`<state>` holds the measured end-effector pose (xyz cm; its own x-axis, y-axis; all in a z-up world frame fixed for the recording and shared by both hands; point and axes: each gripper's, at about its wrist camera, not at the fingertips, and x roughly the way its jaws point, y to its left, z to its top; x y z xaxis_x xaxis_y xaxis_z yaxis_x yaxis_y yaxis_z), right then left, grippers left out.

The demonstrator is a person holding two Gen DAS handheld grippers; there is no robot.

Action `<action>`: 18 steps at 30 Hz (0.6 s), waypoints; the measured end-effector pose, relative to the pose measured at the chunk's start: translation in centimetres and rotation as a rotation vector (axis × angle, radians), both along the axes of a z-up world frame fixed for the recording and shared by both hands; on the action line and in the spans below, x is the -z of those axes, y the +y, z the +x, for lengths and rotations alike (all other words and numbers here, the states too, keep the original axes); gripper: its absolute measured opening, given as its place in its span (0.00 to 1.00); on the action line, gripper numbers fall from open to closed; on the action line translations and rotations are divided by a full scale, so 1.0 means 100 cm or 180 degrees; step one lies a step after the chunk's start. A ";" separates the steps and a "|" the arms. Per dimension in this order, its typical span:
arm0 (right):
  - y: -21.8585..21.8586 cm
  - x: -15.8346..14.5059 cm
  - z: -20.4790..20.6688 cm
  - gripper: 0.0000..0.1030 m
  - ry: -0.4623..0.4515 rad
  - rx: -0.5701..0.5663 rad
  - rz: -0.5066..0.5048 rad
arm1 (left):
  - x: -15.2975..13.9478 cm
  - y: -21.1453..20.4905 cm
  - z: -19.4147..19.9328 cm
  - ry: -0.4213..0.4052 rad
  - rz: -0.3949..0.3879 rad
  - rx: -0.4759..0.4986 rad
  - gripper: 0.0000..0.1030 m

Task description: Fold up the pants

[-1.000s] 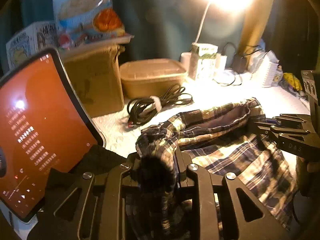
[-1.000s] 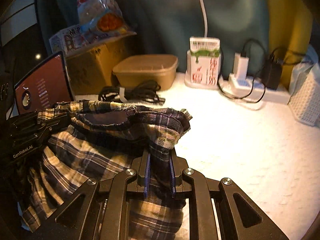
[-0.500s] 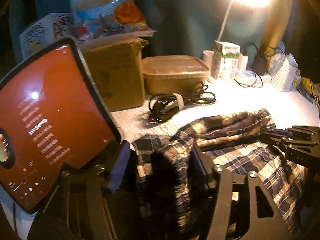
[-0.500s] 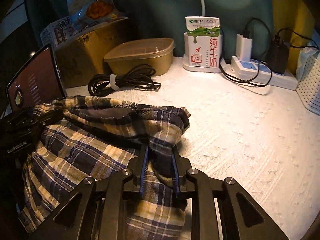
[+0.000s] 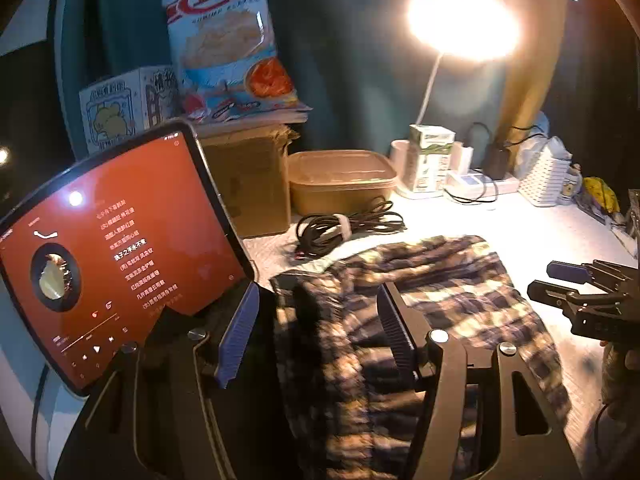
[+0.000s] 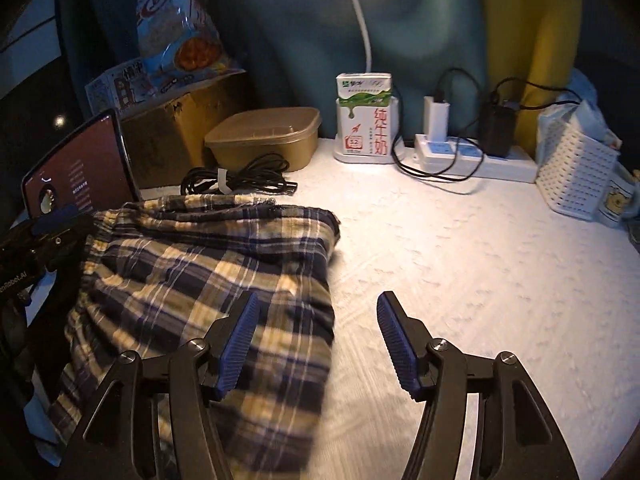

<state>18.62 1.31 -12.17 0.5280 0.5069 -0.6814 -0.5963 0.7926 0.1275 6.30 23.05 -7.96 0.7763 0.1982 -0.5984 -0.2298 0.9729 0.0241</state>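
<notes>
The plaid pants [image 6: 208, 276] lie folded in a flat pile on the white textured table [image 6: 480, 272], waistband toward the back. In the left wrist view the pants [image 5: 440, 300] lie loose between and under the open jaws of my left gripper [image 5: 316, 320]. My right gripper [image 6: 316, 328] is open and empty just above the pile's right edge. It also shows in the left wrist view [image 5: 560, 284], open beside the pants. The left gripper shows at the left edge of the right wrist view [image 6: 48, 236].
A lit tablet [image 5: 116, 256] stands close at the left. A coiled black cable [image 6: 236, 180], a tan lidded container [image 6: 264, 136], a cardboard box [image 6: 168, 136], a milk carton [image 6: 364, 116], a power strip [image 6: 472, 156] and a white basket [image 6: 576, 172] line the back.
Both grippers opened and let go of the pants. The cloth dropped and now lies flat on the table. Both grippers drew back a little.
</notes>
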 end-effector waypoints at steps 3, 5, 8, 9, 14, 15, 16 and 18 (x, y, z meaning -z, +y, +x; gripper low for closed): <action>-0.011 -0.005 -0.010 0.62 -0.0039 0.0019 0.0009 | -0.004 -0.010 -0.009 -0.0028 -0.0014 0.0032 0.60; -0.018 -0.010 -0.017 0.62 -0.0078 0.0035 0.0021 | -0.005 -0.017 -0.016 -0.0041 -0.0028 0.0049 0.60; -0.031 -0.018 -0.027 0.62 -0.0133 0.0078 0.0050 | -0.008 -0.027 -0.024 -0.0061 -0.0054 0.0074 0.60; -0.036 -0.021 -0.030 0.62 -0.0152 0.0096 0.0062 | -0.009 -0.032 -0.027 -0.0068 -0.0055 0.0088 0.60; -0.059 -0.031 -0.046 0.62 -0.0233 0.0170 0.0123 | -0.013 -0.052 -0.041 -0.0091 -0.0040 0.0154 0.60; -0.064 -0.033 -0.049 0.62 -0.0242 0.0188 0.0139 | -0.014 -0.056 -0.043 -0.0090 -0.0034 0.0172 0.60; -0.069 -0.034 -0.053 0.62 -0.0253 0.0206 0.0156 | -0.015 -0.061 -0.046 -0.0098 -0.0028 0.0187 0.60; -0.079 -0.037 -0.061 0.62 -0.0284 0.0236 0.0187 | -0.018 -0.069 -0.052 -0.0122 -0.0027 0.0213 0.60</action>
<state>12.52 -6.57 -8.43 0.6227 0.5020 -0.6002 -0.5474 0.8276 0.1242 1.12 16.11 -6.16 0.8099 0.1402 -0.5695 -0.1649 0.9863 0.0082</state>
